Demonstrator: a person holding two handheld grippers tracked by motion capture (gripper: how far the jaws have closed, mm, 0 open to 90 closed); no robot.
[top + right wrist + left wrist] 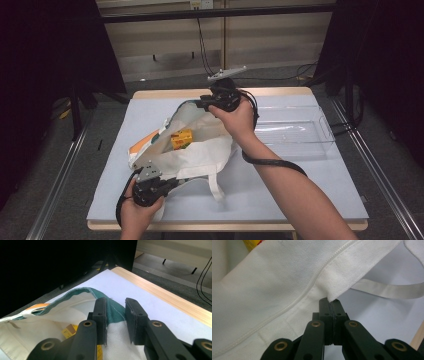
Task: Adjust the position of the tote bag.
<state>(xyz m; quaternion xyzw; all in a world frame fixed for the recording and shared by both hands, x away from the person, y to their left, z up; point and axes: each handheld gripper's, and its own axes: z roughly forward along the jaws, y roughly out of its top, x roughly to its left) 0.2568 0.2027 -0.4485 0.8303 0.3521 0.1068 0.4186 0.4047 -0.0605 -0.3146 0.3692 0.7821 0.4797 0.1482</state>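
Note:
A white cloth tote bag with a green and orange print lies open on the covered table. Inside it sits a yellow box. At the bag's near corner my left gripper is shut on the fabric; in the left gripper view its jaws pinch a fold of the white cloth beside a strap. At the far rim my right gripper is open. In the right gripper view the green rim runs between the parted jaws, and the yellow box shows below.
A clear plastic tray stands on the right half of the table, just beyond the person's right forearm. The table's wooden edge runs along the far side. Dark stands and cables sit on the floor behind.

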